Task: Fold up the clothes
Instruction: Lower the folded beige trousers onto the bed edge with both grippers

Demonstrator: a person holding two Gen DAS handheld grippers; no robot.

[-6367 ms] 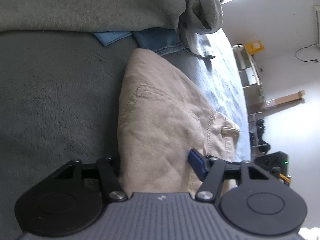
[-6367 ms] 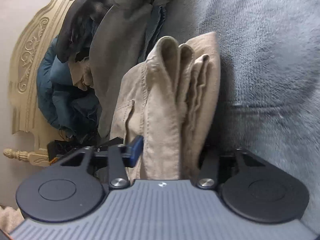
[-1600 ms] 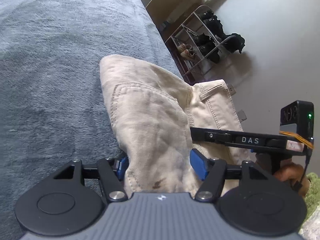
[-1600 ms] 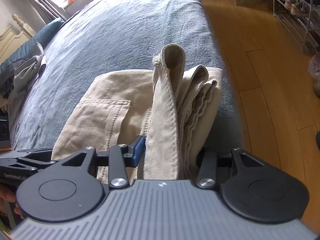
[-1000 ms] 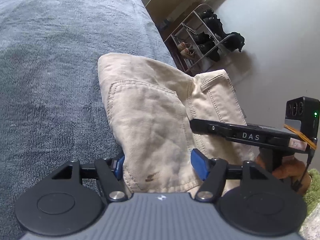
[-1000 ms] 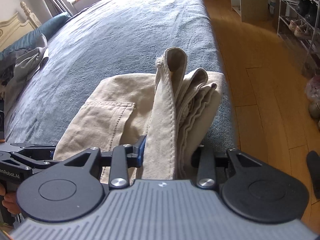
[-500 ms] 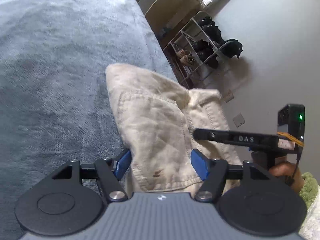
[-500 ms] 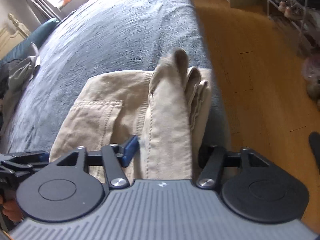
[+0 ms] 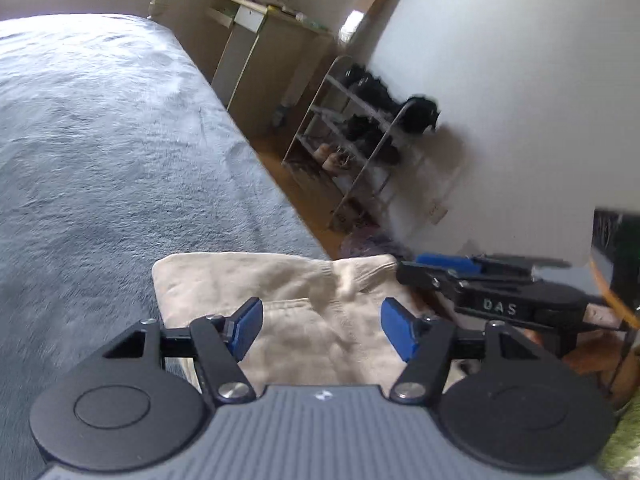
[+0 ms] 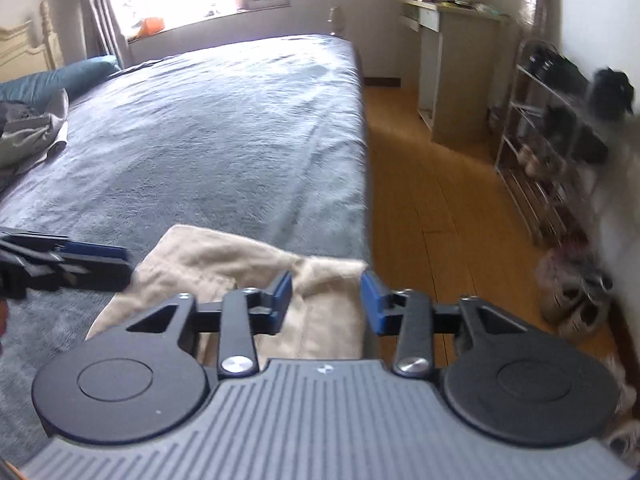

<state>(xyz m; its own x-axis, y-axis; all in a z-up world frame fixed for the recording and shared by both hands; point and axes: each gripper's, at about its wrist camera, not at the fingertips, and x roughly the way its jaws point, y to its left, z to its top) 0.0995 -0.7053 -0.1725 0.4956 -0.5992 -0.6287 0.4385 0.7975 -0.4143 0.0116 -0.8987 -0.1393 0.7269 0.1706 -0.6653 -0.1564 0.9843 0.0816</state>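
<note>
Bed (image 10: 200, 140) beyond folded trousers (image 10: 224, 264) bare; clothes heap (image 10: 28, 136) far left; shoe rack (image 10: 556, 152) right.

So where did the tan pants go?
The tan pants lie folded on the gray blanket, at the bed's near corner beside the wooden floor. Both wrist views show them just below the open blue fingers.

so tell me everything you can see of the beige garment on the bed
The beige garment is folded into a thick, rumpled bundle of sturdy woven cloth with stitched seams. It lies at the near corner of the grey-blue bed cover, beside the bed's edge over the wooden floor. Its near end lies below both grippers' jaws, and neither visibly presses on it.
</note>
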